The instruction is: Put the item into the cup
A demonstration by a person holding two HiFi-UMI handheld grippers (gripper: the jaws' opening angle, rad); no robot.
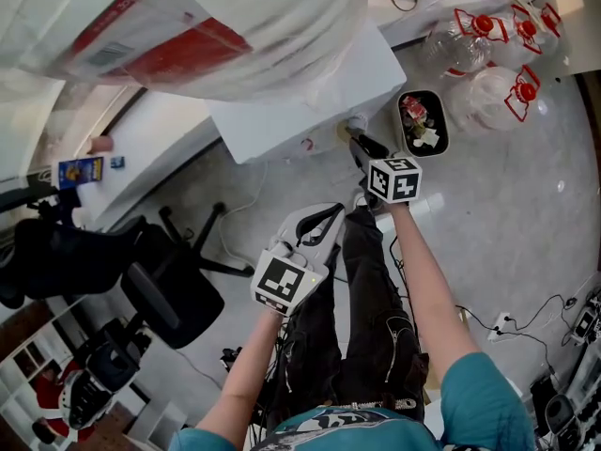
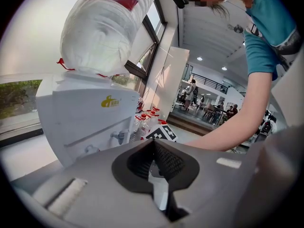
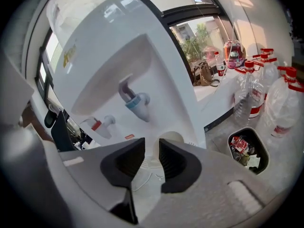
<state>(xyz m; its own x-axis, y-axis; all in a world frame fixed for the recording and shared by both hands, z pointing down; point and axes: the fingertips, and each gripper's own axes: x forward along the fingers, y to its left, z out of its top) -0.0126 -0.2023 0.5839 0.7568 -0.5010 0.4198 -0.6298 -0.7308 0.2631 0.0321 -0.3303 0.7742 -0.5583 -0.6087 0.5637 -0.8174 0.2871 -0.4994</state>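
A white water dispenser (image 3: pixel 142 56) fills the right gripper view, with a blue tap (image 3: pixel 137 103) and a red tap (image 3: pixel 97 124) in its recess. My right gripper (image 3: pixel 152 158) is shut on a white cup (image 3: pixel 170 137), which it holds upright just below and in front of the blue tap. In the head view the cup (image 1: pixel 355 120) sits at the dispenser's (image 1: pixel 310 92) front edge, ahead of the right gripper (image 1: pixel 359 141). My left gripper (image 1: pixel 317 222) hangs lower and nearer to me. Its pads meet in the left gripper view (image 2: pixel 154 160), with nothing between them.
A big water bottle (image 1: pixel 188 17) stands upside down on the dispenser. Right of it on the floor are a black bin (image 1: pixel 423 120) with rubbish and several empty red-capped bottles (image 1: pixel 479 54). A black office chair (image 1: pixel 160 280) stands at the left. Cables lie on the floor.
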